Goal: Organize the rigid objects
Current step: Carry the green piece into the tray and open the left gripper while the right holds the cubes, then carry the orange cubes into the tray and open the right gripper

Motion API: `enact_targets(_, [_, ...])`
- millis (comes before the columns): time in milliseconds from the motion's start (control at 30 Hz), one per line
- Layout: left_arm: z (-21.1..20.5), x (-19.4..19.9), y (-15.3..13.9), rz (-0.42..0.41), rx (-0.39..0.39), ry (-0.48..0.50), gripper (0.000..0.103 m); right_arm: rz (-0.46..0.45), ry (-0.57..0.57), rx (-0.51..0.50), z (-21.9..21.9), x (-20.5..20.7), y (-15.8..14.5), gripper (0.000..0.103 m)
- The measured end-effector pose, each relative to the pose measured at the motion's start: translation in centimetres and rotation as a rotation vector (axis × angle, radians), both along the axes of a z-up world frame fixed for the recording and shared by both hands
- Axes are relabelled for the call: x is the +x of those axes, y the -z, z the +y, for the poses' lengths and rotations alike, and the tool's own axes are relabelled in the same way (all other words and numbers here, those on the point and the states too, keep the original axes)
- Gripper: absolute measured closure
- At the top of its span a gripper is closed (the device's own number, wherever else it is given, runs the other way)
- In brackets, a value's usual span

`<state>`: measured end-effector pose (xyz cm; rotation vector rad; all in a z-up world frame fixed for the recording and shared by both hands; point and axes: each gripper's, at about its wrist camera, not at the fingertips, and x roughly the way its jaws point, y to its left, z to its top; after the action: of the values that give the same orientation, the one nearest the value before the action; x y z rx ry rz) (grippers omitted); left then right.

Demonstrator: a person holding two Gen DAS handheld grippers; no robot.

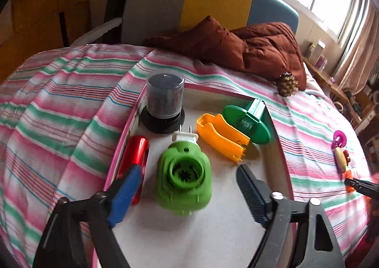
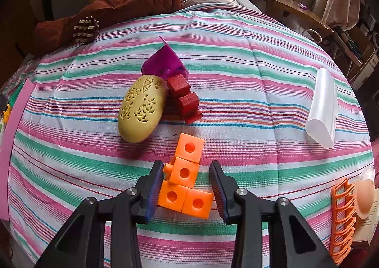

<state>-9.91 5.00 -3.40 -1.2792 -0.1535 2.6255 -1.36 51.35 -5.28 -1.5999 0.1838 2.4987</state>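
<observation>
Looking down my left gripper (image 1: 189,185), I see its jaws spread wide, pads clear of the green plug-in device (image 1: 183,175) that lies between them on the white floor of the pink-rimmed tray (image 1: 123,140). A red cylinder (image 1: 135,161) lies along the tray's left wall, just beside my blue pad, with a dark lidded jar (image 1: 164,102), a yellow clip (image 1: 222,140) and a green disc piece (image 1: 246,123) further back. My right gripper (image 2: 187,187) pinches the orange linked cubes (image 2: 187,177) on the striped bedspread (image 2: 236,102), pads pressing on the lower cubes. A yellow perforated egg (image 2: 141,109) and a red block (image 2: 184,99) lie beyond.
</observation>
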Motion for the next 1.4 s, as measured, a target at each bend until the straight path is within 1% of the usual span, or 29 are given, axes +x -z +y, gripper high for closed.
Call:
enact_targets(33, [-0.2,0.6,0.0,0.003,0.023,-0.003,0.011,0.000,0.000,0.001,0.0,0.0,0.0,0.063])
enact_targets(133, [-0.7,2.2,0.2,-0.015,0.082,-0.010,0.011,0.000,0.002,0.004,0.0,0.0,0.0,0.063])
enact_targets(233, [-0.8,3.2,0.2,-0.024,0.116,-0.009,0.011,-0.002,0.009,0.009,-0.2,0.0,-0.1,0.063])
enact_targets(367, [-0.1,4.7,-0.1,0.014,0.102,0.016,0.011,-0.005,0.020,0.005,-0.8,0.3,-0.2,0.063])
enact_targets(533, [0.4,5.9,-0.8,0.054,0.109,0.068,0.009,0.007,0.003,-0.057,-2.6,0.8,-0.5,0.063])
enact_targets(700, [0.1,6.5,-0.9,0.043,0.116,0.093,0.008,0.015,-0.044,-0.110,-5.0,1.1,-0.9,0.064])
enact_targets(800, [-0.5,6.8,-0.7,0.019,0.131,0.087,0.007,0.030,-0.066,-0.181,-6.6,1.4,-1.4,0.064])
enact_targets(900, [-1.2,7.2,-0.7,0.023,0.142,0.076,0.007,0.037,-0.099,-0.217,-8.9,1.5,-2.1,0.065])
enact_targets(933, [-1.3,7.3,-0.7,0.027,0.143,0.076,0.007,0.037,-0.109,-0.231,-9.7,1.4,-2.3,0.067])
enact_targets(1000, [-1.5,7.6,-0.8,0.037,0.142,0.077,0.007,0.043,-0.133,-0.271,-11.3,1.0,-2.8,0.078])
enact_targets(1067, [-1.8,7.9,-0.8,0.047,0.140,0.082,0.006,0.052,-0.158,-0.302,-13.1,0.6,-3.3,0.080])
enact_targets(1100, [-1.8,8.0,-0.7,0.049,0.135,0.082,0.006,0.050,-0.175,-0.302,-14.1,0.3,-3.6,0.080])
enact_targets(1167, [-2.1,8.3,-0.7,0.052,0.135,0.078,0.006,0.051,-0.206,-0.253,-15.9,-0.1,-3.9,0.080])
enact_targets(1200, [-2.2,8.4,-0.7,0.050,0.140,0.080,0.006,0.068,-0.212,-0.238,-16.3,-0.1,-4.2,0.080])
enact_targets(1267, [-2.4,8.8,-0.9,0.063,0.145,0.081,0.006,0.087,-0.171,-0.241,-16.3,0.1,-4.5,0.077])
enact_targets(1333, [-2.5,9.2,-1.0,0.079,0.136,0.083,0.005,0.088,-0.126,-0.254,-15.8,0.5,-4.5,0.066])
enact_targets(1400, [-2.5,9.5,-1.0,0.085,0.137,0.088,0.005,0.066,-0.125,-0.227,-15.8,0.5,-4.2,0.063])
